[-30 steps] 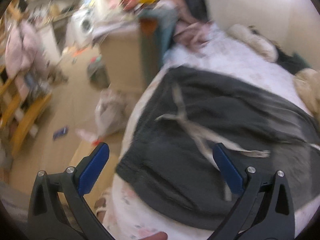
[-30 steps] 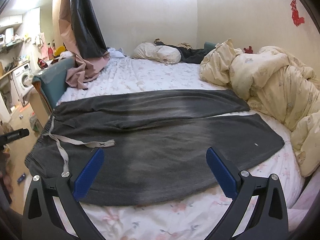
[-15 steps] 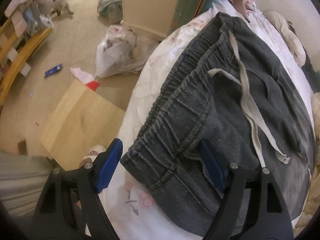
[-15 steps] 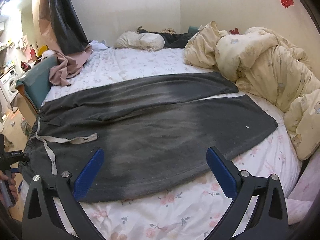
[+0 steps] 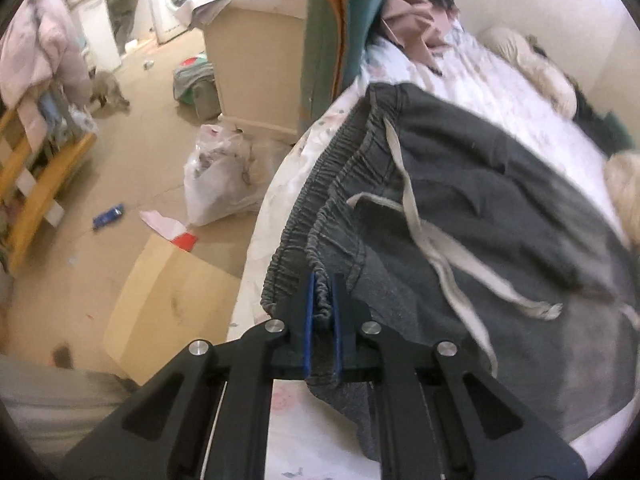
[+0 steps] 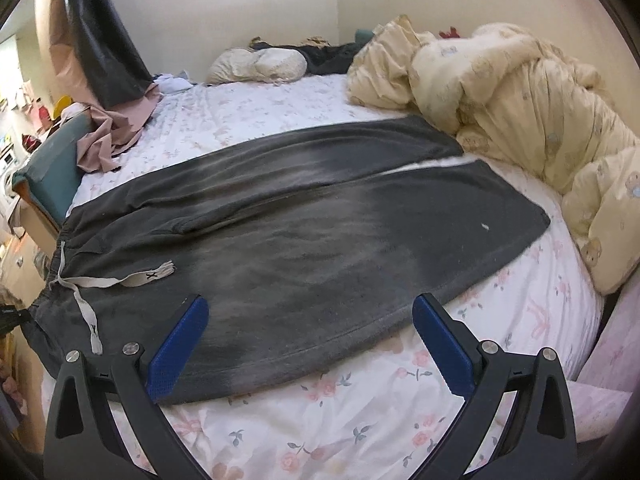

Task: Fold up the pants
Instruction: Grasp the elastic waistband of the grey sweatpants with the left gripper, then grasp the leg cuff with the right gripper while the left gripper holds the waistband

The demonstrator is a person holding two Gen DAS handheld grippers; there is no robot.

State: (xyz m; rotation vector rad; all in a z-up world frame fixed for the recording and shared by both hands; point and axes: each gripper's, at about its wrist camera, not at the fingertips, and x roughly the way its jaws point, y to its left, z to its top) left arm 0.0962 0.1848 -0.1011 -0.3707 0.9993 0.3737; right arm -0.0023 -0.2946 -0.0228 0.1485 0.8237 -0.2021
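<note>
Dark grey pants [image 6: 304, 232] lie flat across the bed, waistband at the left, legs running right. Their light drawstring [image 6: 116, 282] lies on the front. My left gripper [image 5: 321, 312] is shut on the near corner of the elastic waistband [image 5: 320, 200], at the bed's edge. In the right wrist view it shows only as a dark tip at the far left edge [image 6: 10, 314]. My right gripper [image 6: 308, 340] is open and empty, hovering above the near hem side of the closer leg.
A cream duvet [image 6: 520, 112] is heaped at the bed's right side. Pink and dark cloths [image 6: 116, 80] hang at the far left corner. On the floor left of the bed are a white bag [image 5: 220, 176], a cardboard sheet [image 5: 168, 304] and a cabinet [image 5: 256, 60].
My left gripper has closed on the waistband corner; it was open around it half a second ago. My right gripper has moved closer to the pants and stays open.
</note>
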